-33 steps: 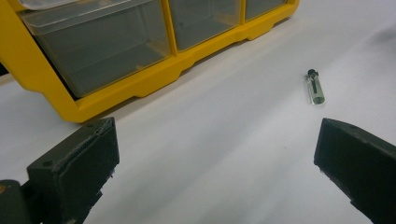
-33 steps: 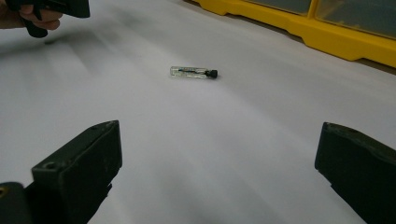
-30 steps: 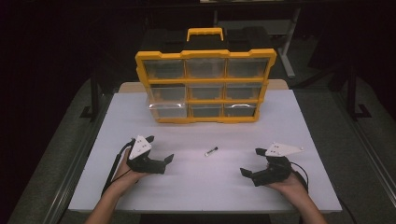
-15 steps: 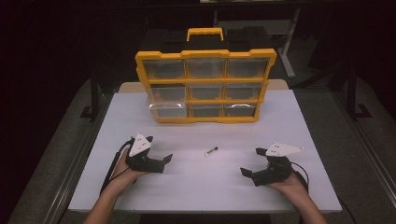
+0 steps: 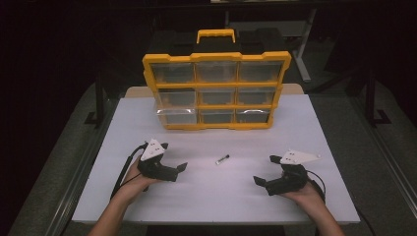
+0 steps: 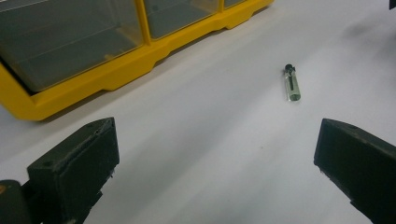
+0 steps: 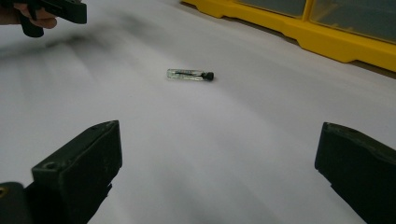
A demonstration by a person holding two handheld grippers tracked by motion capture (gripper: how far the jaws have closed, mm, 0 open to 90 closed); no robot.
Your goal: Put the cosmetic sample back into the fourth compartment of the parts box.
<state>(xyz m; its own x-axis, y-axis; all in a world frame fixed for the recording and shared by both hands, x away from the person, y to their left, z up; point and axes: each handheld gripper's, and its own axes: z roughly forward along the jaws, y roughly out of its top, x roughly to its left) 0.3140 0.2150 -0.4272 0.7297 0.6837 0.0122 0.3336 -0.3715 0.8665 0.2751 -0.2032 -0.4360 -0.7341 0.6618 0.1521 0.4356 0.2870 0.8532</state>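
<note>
Lying flat on the smooth white desk (image 5: 305, 123), a small clear glass vial (image 5: 223, 159) with a black cap rests between the two claws, near the middle and apart from both. Behind it stands a yellow plastic organizer (image 5: 216, 91), boxy, with translucent drawers and a carry handle on top. Both the left claw (image 5: 178, 170) and the right claw (image 5: 260, 181) have blocky matte black jaws spread wide, holding nothing. In each gripper view the vial lies ahead of the jaws, untouched.
</note>
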